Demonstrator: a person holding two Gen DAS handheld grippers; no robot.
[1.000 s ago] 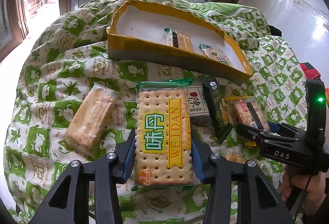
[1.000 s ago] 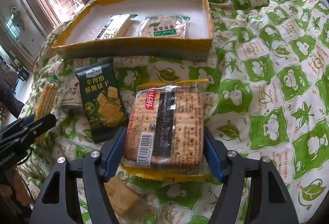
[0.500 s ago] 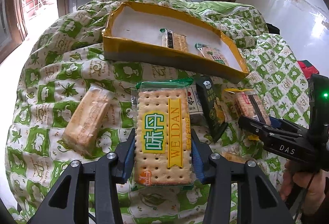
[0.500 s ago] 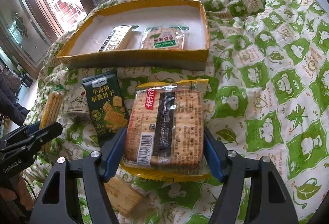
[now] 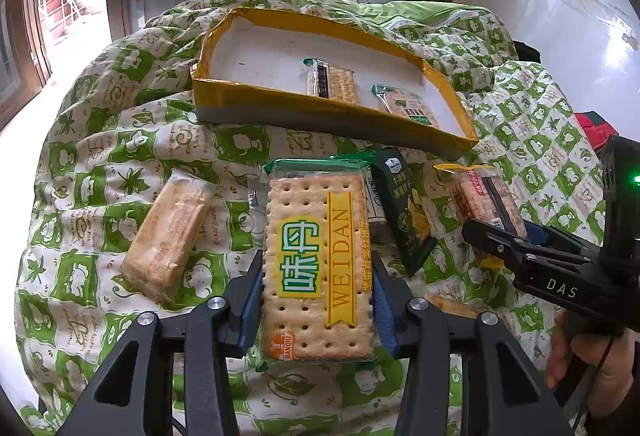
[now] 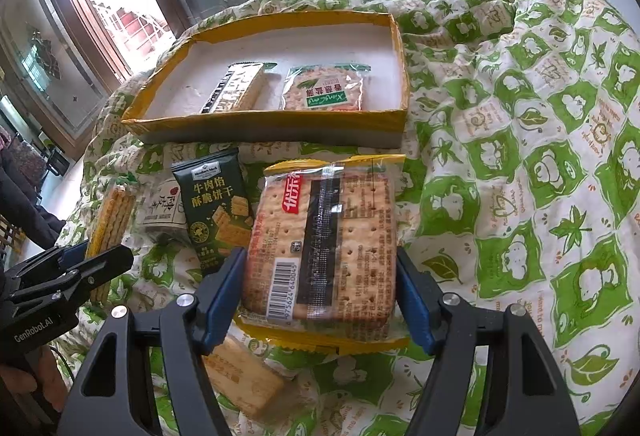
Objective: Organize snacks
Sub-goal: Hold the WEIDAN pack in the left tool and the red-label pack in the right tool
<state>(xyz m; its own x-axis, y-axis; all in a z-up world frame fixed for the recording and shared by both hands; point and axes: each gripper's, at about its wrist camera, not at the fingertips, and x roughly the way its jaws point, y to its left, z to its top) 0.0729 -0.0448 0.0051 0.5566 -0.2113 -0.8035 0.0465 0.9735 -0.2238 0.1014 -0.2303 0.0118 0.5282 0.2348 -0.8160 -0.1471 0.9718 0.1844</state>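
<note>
Surface: green-and-white patterned quilt (image 6: 520,140), rumpled. Resting directly on it: yellow-rimmed shallow box (image 6: 264,124), dark green biscuit packet (image 6: 216,212), white packet (image 6: 160,212) partly beneath it, clear-wrapped cracker stack (image 5: 168,236), further cracker pack (image 6: 240,376).

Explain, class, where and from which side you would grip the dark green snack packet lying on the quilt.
Grip the dark green packet across its two long edges near the middle, coming down from above. It lies flat on the quilt, long and narrow, so jaws span its width easily; its ends are flimsy crimped seals.
</note>
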